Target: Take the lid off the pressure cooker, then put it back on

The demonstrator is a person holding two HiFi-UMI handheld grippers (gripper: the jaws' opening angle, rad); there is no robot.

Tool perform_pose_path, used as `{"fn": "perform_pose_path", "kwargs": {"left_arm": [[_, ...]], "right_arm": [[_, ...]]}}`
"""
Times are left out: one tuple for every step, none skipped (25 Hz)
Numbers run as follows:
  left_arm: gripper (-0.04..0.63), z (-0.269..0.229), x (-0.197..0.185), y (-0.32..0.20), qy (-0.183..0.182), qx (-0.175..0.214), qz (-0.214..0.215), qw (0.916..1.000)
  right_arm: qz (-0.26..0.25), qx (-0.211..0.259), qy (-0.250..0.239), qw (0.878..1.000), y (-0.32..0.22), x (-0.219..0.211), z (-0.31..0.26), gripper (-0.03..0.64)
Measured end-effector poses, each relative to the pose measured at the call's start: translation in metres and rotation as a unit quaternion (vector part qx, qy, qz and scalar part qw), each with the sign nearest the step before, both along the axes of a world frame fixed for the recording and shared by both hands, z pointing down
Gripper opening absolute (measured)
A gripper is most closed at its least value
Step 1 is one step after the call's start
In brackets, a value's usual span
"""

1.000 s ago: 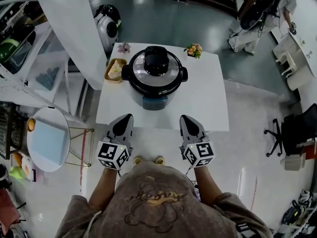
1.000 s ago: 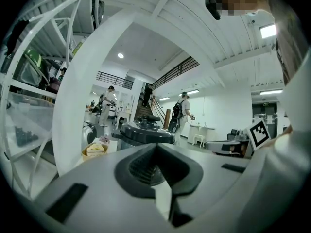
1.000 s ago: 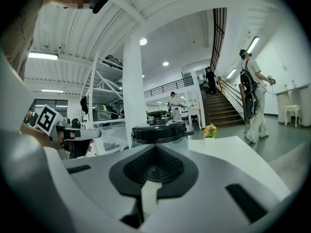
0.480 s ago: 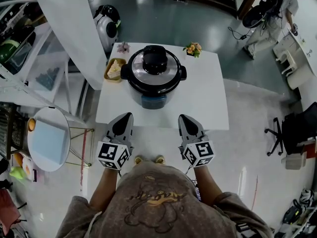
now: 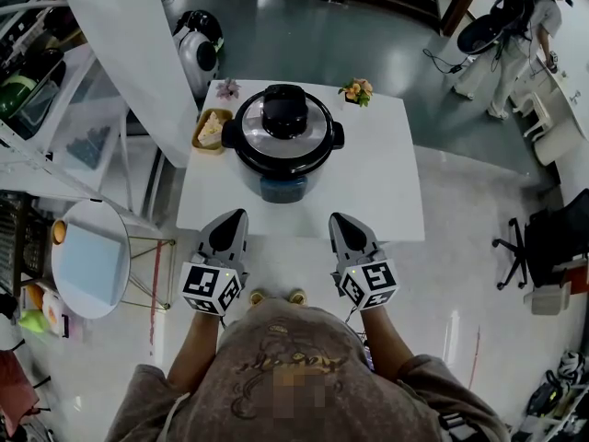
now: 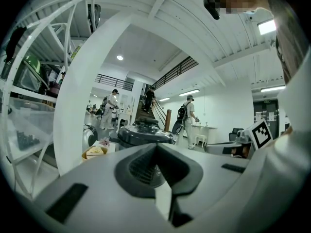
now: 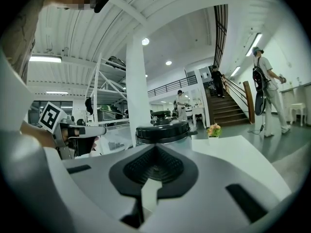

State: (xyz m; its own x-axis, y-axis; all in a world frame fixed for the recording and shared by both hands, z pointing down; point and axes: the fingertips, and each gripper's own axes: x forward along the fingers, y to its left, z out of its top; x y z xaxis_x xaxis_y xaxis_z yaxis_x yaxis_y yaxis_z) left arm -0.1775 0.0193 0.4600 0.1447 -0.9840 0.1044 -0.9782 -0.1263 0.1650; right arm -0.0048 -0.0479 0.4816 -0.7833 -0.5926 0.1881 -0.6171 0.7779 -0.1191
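A black and silver pressure cooker point(image 5: 282, 145) stands on the white table point(image 5: 386, 187), toward its far left part. Its lid point(image 5: 282, 129) with a black knob sits on top. My left gripper point(image 5: 230, 217) hovers at the table's near edge, shut and empty, short of the cooker. My right gripper point(image 5: 340, 219) is beside it at the same edge, also shut with nothing held. The cooker point(image 6: 142, 132) shows beyond the closed jaws in the left gripper view, and the cooker point(image 7: 163, 130) likewise in the right gripper view.
A small dish of food point(image 5: 213, 129) and a little flower point(image 5: 227, 87) sit left of the cooker; a flower pot point(image 5: 358, 91) stands at the far right. A white pillar point(image 5: 129, 53) rises at the left. A round side table point(image 5: 89, 258) and shelving point(image 5: 37, 81) stand left. A person point(image 5: 515, 26) walks at the far right.
Both grippers stay at the near table edge, still shut. The person in the background has walked further right. The view has shifted slightly.
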Motion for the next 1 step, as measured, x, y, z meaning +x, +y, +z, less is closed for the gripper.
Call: {"fn": "perform_pose_path", "kwargs": {"left_arm": [[0.003, -0.0001, 0.0005, -0.0007, 0.0, 0.0, 0.0, 1.0]], "right_arm": [[-0.001, 0.0, 0.0, 1.0, -0.0006, 0.0002, 0.0003, -0.003]]}}
